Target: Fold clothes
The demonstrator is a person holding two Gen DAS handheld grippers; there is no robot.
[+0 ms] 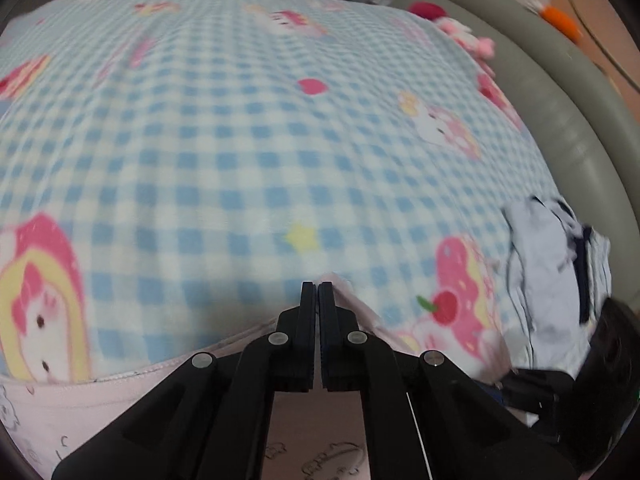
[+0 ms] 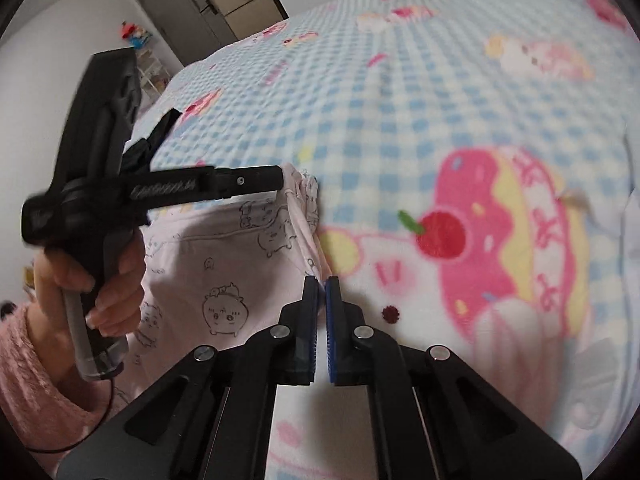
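Observation:
A pale pink garment [image 2: 240, 248] printed with small cartoon outlines is lifted off a blue-and-white checked blanket [image 2: 400, 100]. My left gripper [image 2: 280, 178], held by a hand [image 2: 116, 280], is shut on the garment's upper corner. In the left wrist view the left gripper [image 1: 319, 285] shows its jaws pressed together, with the pink garment [image 1: 48, 412] hanging beneath. My right gripper [image 2: 321, 280] is shut on the garment's right edge lower down, where the cloth runs in between the fingertips.
A light blue and navy garment [image 1: 552, 280] lies crumpled at the blanket's right edge. A grey padded frame [image 1: 560, 92] borders the blanket [image 1: 240, 140], with a pink plush toy [image 1: 464, 34] at its corner. A pink sleeve [image 2: 32, 380] is at lower left.

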